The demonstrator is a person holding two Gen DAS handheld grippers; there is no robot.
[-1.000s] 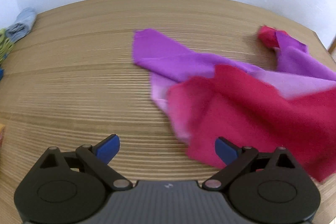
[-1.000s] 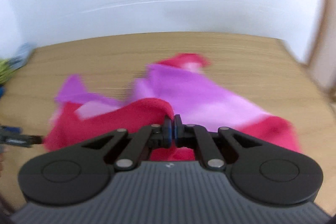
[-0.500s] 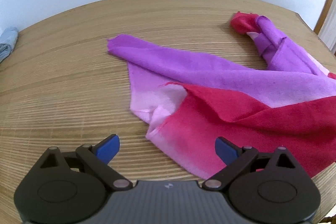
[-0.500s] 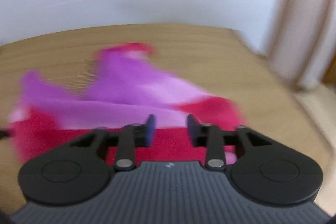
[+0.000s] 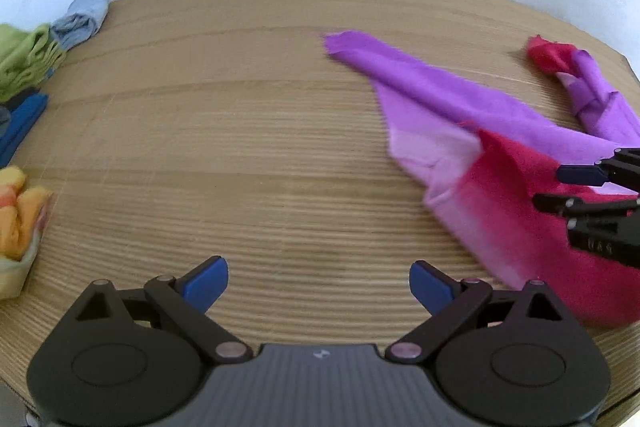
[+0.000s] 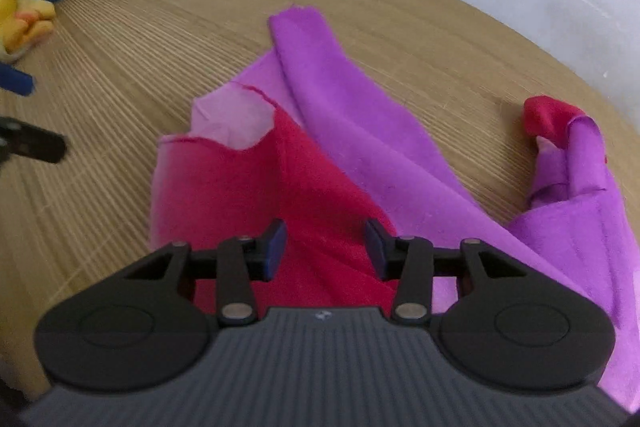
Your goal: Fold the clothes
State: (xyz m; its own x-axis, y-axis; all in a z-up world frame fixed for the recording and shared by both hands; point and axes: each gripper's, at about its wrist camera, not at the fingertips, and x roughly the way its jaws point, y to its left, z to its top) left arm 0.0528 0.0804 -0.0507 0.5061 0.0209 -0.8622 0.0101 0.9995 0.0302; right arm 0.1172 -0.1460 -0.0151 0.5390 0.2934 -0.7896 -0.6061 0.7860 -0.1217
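Plainly, from my left claw (image 5: 319, 285) I see its jaws spread wide over bare table (image 5: 240, 155), holding nothing; the purple-and-red cloth (image 5: 472, 147) lies crumpled to its right, one purple corner stretched toward the wall. From my right claw (image 6: 322, 253), the jaws stand parted just above the cloth's red part, gripping nothing. If I pinch there, mid-panel, I judge I would gather a bunch rather than an edge, and any fold would come out skewed.

Bare table (image 5: 240, 155) between garment (image 5: 500, 195), probable clothes pile (image 5: 28, 67)
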